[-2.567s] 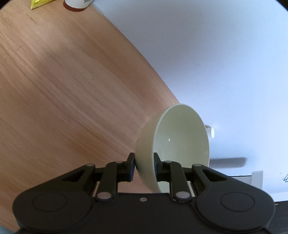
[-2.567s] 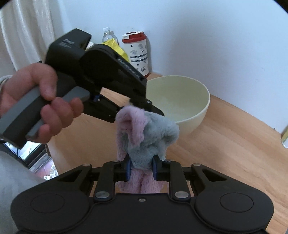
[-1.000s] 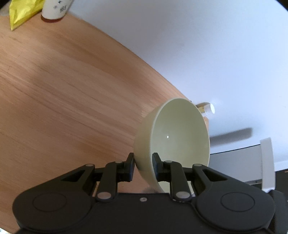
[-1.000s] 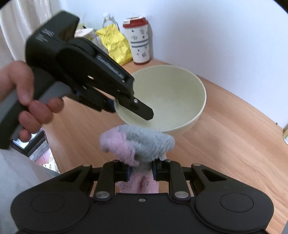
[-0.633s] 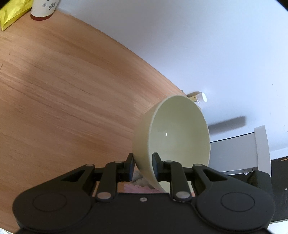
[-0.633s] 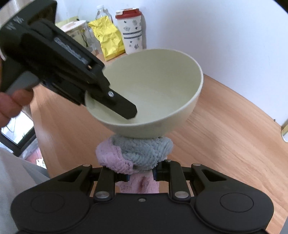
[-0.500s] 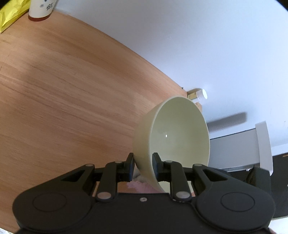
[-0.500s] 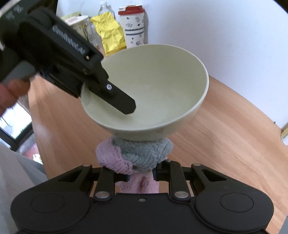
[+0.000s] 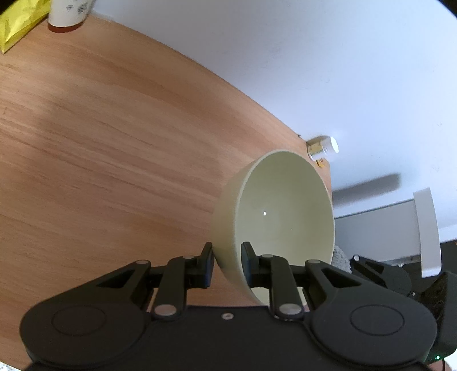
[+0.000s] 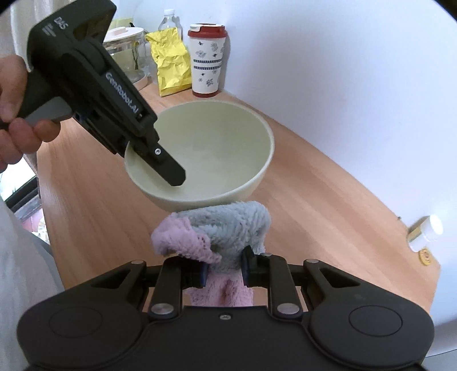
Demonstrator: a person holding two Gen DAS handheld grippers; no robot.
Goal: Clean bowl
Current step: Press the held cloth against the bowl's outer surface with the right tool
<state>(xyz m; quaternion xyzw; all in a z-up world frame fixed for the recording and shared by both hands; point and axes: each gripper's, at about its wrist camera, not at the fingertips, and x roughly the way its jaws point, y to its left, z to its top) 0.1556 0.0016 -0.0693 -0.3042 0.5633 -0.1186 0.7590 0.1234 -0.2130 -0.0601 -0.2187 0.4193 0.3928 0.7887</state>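
My left gripper (image 9: 227, 264) is shut on the rim of a pale green bowl (image 9: 280, 217) and holds it tilted above the wooden table (image 9: 114, 159). In the right wrist view the bowl (image 10: 217, 148) hangs in the air, with one left finger (image 10: 168, 168) inside it. My right gripper (image 10: 224, 269) is shut on a fluffy pink and grey cloth (image 10: 220, 231). The cloth sits just under the near outer wall of the bowl; a bit of the cloth (image 9: 341, 256) shows behind the bowl in the left wrist view.
At the table's back stand a red-lidded patterned cup (image 10: 207, 57), a yellow bag (image 10: 171, 62), a clear bottle (image 10: 170, 21) and a lidded jar (image 10: 125, 48). A small white-capped bottle (image 10: 425, 231) lies near the table's right edge by the white wall.
The bowl moved away from the right wrist camera and a little higher. The cloth went from under the bowl's base to its near side. Both grips stayed shut.
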